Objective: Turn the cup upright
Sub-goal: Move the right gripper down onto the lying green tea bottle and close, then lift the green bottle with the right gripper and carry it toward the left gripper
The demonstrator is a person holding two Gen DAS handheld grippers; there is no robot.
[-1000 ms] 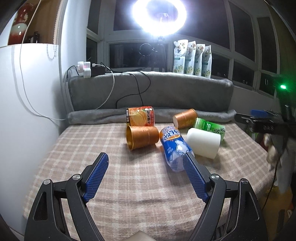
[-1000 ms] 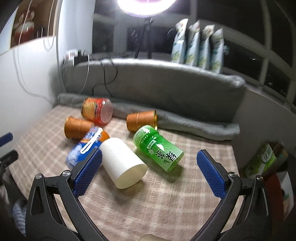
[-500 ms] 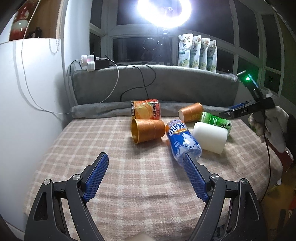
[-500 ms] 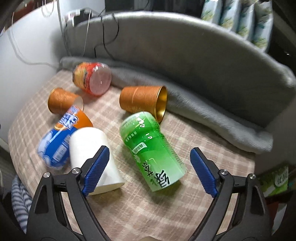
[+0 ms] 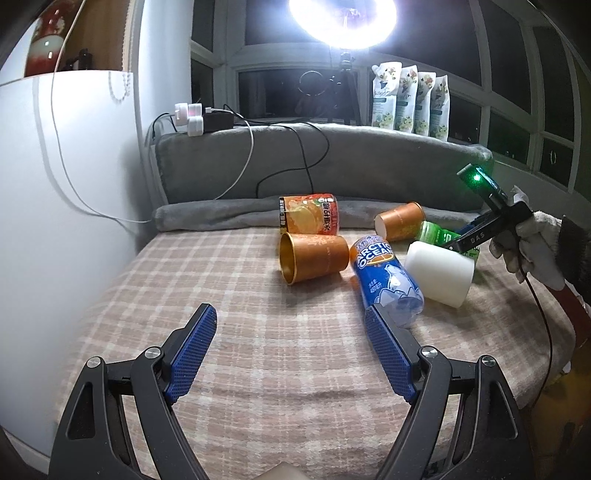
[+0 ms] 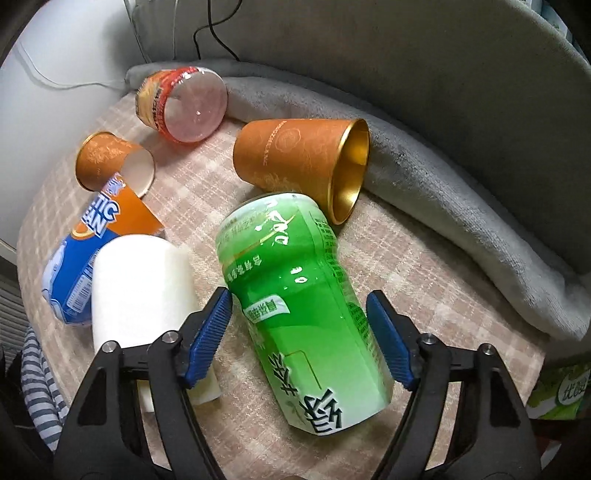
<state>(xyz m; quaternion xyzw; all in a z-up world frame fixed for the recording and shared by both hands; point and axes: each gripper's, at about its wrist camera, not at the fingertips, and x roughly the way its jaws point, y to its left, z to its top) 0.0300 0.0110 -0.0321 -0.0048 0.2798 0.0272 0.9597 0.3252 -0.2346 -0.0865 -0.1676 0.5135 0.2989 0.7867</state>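
Observation:
Several cups lie on their sides on the checked cloth (image 5: pixel 258 354). A green cup (image 6: pixel 295 295) lies between the open fingers of my right gripper (image 6: pixel 299 310), which straddles its middle without clear contact. Beside it lie a white cup (image 6: pixel 140 284), a blue-and-orange cup (image 6: pixel 85 251), two orange cups with gold insides (image 6: pixel 295 155) (image 6: pixel 110 162) and a red-orange cup (image 6: pixel 181 103). My left gripper (image 5: pixel 290 321) is open and empty, hovering short of the blue cup (image 5: pixel 384 277) and an orange cup (image 5: pixel 314 254). The right gripper's body (image 5: pixel 487 218) shows in the left wrist view, over the green cup (image 5: pixel 439 236).
A grey padded backrest (image 5: pixel 332 162) and a rolled grey blanket (image 6: pixel 461 210) bound the far side. A white wall (image 5: pixel 55 221) with cables stands left. A ring light (image 5: pixel 343 18) and pouches (image 5: pixel 410 99) stand behind. The cloth drops off at the right edge.
My right gripper has moved down and forward over the green cup, which now lies between its fingers. My left gripper has drawn back slightly and stays open.

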